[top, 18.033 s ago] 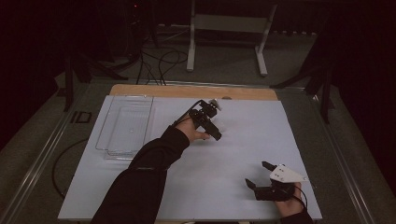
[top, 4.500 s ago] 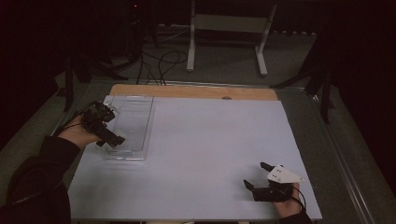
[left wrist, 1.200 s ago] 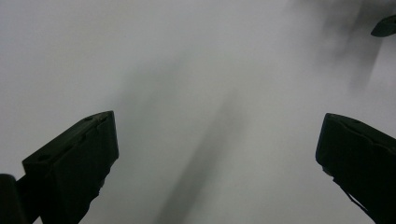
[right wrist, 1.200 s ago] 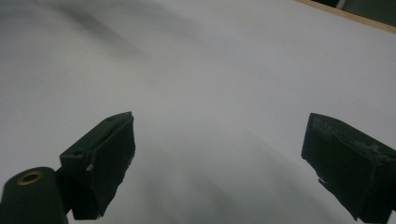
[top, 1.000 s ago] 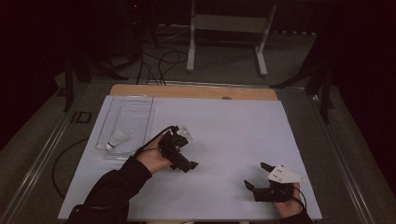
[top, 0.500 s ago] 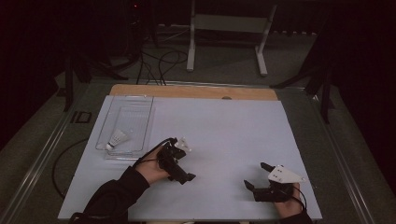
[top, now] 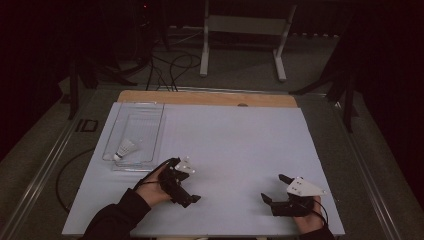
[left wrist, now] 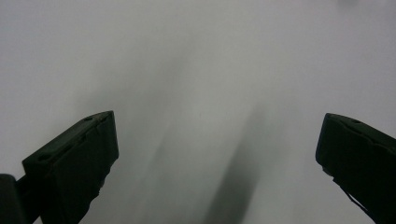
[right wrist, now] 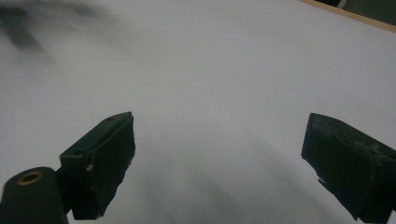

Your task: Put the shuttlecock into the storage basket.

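Note:
A white shuttlecock point(top: 124, 149) lies in the near end of a clear plastic tray point(top: 150, 116) at the table's left. My left gripper point(top: 186, 196) rests low over the white table sheet point(top: 240, 145), right of the tray and near the front edge; it is open and its jaws point down at bare sheet. In the left gripper view the left gripper point(left wrist: 217, 154) has nothing between its wide-apart jaws. My right gripper point(top: 272, 189) sits at the front right, open and empty. The right gripper point(right wrist: 219, 158) in its own view faces plain white sheet.
A wooden strip point(top: 210, 98) runs along the table's far edge. Beyond it stand a white metal frame point(top: 245, 30), dark stands and loose cables point(top: 170, 62) on the floor. The surroundings are dark.
My left gripper carried something to the tray, left the shuttlecock there, then drew back toward the front of the table, open. The right gripper has stayed put.

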`<state>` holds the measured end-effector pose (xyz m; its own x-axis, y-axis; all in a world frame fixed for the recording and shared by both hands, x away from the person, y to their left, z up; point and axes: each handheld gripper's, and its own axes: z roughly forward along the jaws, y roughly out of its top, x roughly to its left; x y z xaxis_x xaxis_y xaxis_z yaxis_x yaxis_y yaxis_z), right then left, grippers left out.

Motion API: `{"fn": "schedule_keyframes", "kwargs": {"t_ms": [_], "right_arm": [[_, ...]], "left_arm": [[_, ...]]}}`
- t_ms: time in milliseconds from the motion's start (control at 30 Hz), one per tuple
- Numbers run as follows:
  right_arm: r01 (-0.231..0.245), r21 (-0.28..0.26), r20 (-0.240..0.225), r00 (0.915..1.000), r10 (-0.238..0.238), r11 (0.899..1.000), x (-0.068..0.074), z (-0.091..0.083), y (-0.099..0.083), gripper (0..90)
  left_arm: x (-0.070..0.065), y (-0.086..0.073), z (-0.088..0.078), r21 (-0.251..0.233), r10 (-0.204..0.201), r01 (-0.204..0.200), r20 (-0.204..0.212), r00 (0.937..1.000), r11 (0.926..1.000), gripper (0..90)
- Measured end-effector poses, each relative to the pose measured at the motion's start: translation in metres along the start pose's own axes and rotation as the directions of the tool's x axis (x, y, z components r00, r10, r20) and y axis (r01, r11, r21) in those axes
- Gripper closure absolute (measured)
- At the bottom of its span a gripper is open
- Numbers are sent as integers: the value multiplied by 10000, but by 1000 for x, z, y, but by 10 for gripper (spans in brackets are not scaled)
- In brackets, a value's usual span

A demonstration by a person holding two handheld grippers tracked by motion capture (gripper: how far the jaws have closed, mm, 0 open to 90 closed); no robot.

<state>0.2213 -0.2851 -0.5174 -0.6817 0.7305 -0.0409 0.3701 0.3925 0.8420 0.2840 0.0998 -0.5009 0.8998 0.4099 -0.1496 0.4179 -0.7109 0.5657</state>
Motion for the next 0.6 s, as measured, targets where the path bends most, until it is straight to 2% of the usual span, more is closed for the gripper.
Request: {"fn": "schedule_keyframes", "kwargs": {"t_ms": [200, 333, 467, 600], "right_arm": [[9, 17, -14, 10000, -9, 10000, 0, 0, 0, 96], [13, 32, -3, 10000, -13, 10000, 0, 0, 0, 96], [-15, 15, 5, 10000, 14, 10000, 0, 0, 0, 96], [13, 27, -17, 10000, -13, 10000, 1, 1, 0, 96]], "left_arm": [[0, -15, -5, -186, -267, 263, -195, 9995, 9995, 0], [1, -27, -9, -148, -373, 367, -366, 9986, 9992, 0], [2, -39, -14, -116, -572, 568, -391, 9976, 9983, 0], [2, -50, -19, -299, -824, 812, -417, 9957, 9963, 0]]}}
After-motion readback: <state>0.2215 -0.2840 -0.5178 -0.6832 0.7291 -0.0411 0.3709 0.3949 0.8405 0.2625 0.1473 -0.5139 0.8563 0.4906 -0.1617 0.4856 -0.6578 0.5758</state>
